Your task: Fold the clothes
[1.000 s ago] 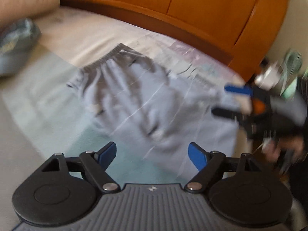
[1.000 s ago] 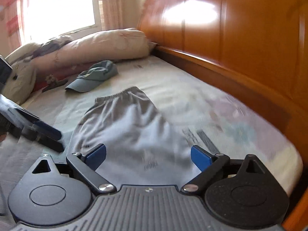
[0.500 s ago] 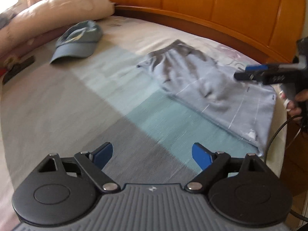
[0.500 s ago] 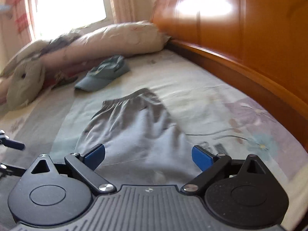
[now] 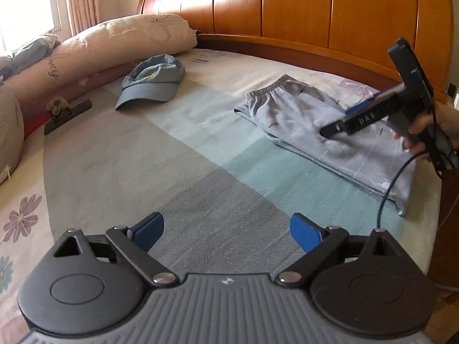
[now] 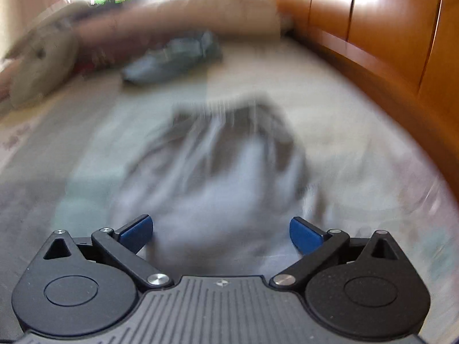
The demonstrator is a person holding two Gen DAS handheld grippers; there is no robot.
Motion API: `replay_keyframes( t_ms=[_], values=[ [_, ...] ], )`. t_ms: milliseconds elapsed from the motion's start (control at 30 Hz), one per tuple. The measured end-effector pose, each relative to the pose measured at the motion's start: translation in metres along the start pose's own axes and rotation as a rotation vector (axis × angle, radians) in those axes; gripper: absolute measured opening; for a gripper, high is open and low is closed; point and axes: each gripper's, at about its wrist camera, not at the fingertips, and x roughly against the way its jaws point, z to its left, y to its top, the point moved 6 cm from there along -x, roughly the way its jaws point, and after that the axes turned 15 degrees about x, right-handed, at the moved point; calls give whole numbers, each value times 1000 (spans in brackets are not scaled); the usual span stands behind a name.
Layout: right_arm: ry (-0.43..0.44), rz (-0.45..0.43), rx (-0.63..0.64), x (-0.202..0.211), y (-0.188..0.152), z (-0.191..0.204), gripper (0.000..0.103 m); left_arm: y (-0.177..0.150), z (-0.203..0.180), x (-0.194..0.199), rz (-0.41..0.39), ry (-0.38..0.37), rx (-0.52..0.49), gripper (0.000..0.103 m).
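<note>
Grey folded trousers (image 5: pixel 315 132) lie on the bed near its right edge, waistband toward the wooden headboard. My left gripper (image 5: pixel 226 229) hovers over bare bedsheet, well to the left of them; its jaws are opening and hold nothing. In the left wrist view a hand holds my right gripper (image 5: pixel 341 120) just above the trousers. The right wrist view is blurred by motion: the trousers (image 6: pixel 218 166) lie ahead of my right gripper (image 6: pixel 221 229), whose jaws are opening with nothing between the blue pads.
A blue cap (image 5: pixel 152 80) lies near a long pillow (image 5: pixel 114 46) at the head of the bed. The wooden headboard (image 5: pixel 315 14) runs along the far side. A dark flat object (image 5: pixel 68 111) lies at the left. A cable (image 5: pixel 393 183) hangs over the trousers' near end.
The left wrist view has swung left, away from the trousers, which now sit at its right. The right gripper has moved over the trousers and its view has blurred. Both jaws stand slightly wider.
</note>
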Motion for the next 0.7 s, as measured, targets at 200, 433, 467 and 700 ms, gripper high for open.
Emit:
replay_keyframes(
  t_ms=[200,433,467,700],
  values=[
    [26,-130,13,3,52,-7,103,-1,8,10,-31,2,50,95],
    [46,-61,-35,-79,83,-29,103,-8,17,18,-14,26,81,95],
    [29,-43,-37,-88,82,-31,103,-10,19,19,-9,32,80,95],
    [34,-40,14,-72,87,-23,103,-14,32,24,7,73,108,95]
  ],
)
